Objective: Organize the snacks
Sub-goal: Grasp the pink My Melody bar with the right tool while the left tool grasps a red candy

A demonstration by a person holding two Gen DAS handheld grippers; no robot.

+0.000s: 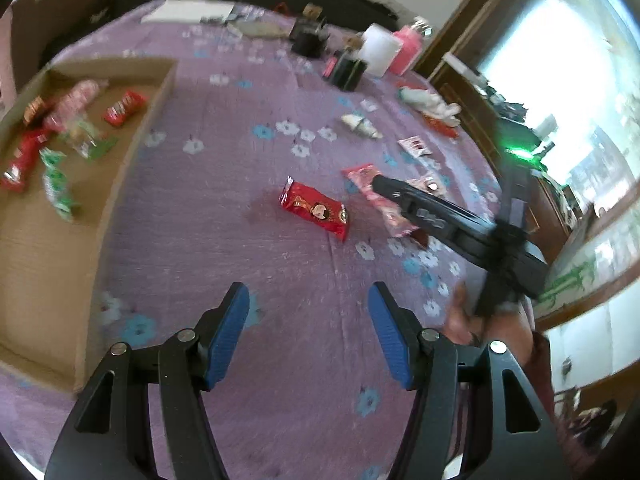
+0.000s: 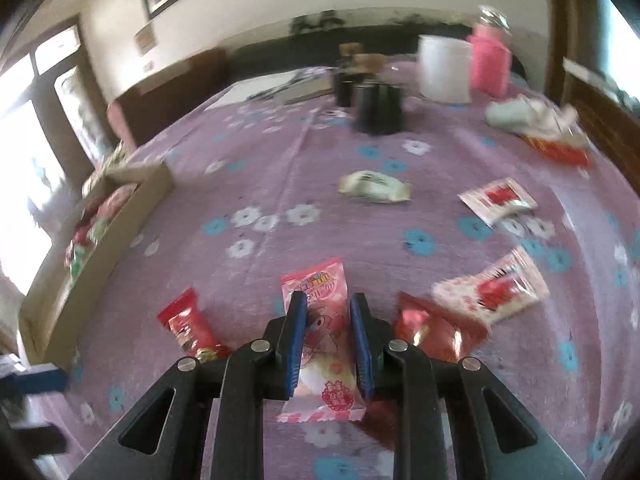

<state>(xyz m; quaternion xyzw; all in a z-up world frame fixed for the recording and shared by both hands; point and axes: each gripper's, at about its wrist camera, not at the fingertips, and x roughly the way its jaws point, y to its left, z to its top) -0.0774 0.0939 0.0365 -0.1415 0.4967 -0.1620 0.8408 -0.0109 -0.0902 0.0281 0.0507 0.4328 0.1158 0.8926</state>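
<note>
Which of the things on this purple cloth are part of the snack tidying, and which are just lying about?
Part of the job:
- pink snack packet, between the pads of the right gripper
- red snack packet
- white wrapped snack
- cardboard box with snacks inside
- left gripper, open

Just lying about:
- pink bottle
- white roll
- black containers

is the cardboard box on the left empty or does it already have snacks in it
Not empty. The left wrist view shows the open cardboard box holding several wrapped snacks at its far end, red, pink and green; its near end is bare cardboard.
</note>
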